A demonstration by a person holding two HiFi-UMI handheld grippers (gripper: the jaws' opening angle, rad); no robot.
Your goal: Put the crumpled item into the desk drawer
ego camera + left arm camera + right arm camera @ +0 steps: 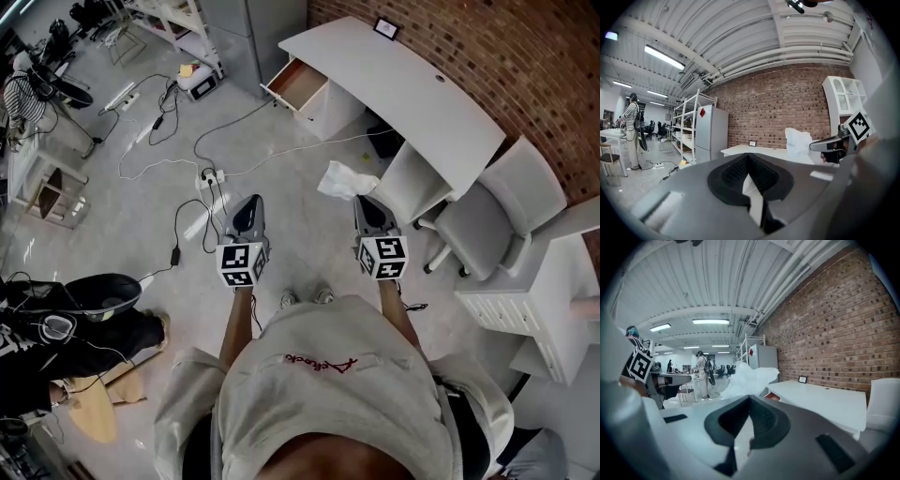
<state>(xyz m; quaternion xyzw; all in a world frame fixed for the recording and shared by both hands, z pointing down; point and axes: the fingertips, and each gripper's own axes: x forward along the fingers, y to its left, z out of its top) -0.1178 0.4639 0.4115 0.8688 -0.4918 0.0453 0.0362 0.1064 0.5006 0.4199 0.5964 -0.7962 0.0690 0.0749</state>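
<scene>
White, 1 crumpled item (343, 180) in right gripper (361, 199), 1 open drawer (295, 82)

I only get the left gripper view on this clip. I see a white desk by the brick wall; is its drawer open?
Observer: Yes. In the head view the drawer stands pulled out at one end of the white desk.
Operator: Is that white wad beside the other gripper actually gripped?
Observer: Yes. The right gripper view shows the right gripper with its jaws closed on the crumpled white item.
Operator: Anything on the floor?
Observer: A power strip lies ahead of the person, left of the way to the drawer.
</scene>
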